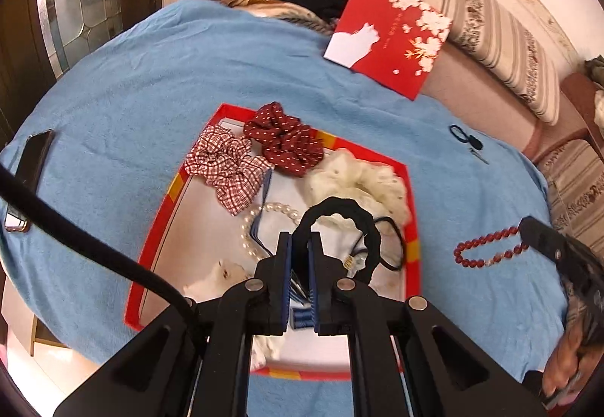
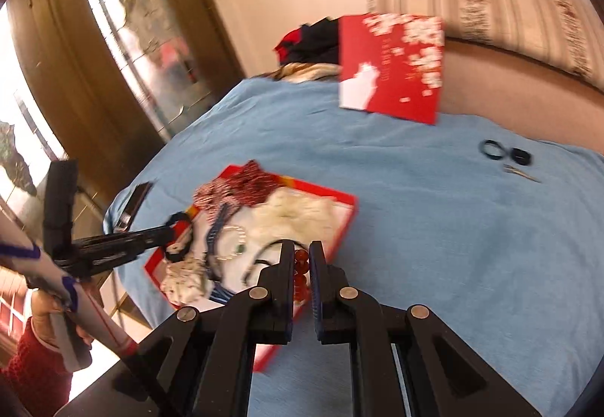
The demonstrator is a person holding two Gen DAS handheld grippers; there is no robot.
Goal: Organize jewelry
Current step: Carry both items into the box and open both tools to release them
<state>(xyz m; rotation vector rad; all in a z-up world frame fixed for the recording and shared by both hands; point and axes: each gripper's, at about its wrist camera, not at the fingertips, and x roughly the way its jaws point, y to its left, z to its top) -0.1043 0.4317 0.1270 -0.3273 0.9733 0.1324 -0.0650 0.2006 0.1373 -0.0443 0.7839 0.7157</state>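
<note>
Left gripper (image 1: 300,239) clamped on black hair band (image 1: 341,213); right gripper (image 2: 302,258) clamped on red bead bracelet (image 2: 301,267), its hanging loop visible only from left wrist. Open blue cloth (image 2: 434,228) right of red tray (image 1: 409,190).

Both grippers are matte black plastic. The left gripper (image 1: 300,247) has blue-edged pads (image 1: 290,258), round silver screws (image 1: 253,284) at its linkage pivots, triangular cut-outs and a thick black cable (image 1: 87,239). The right gripper (image 2: 301,256) matches. The person wears a red knitted sleeve (image 2: 34,360).
</note>
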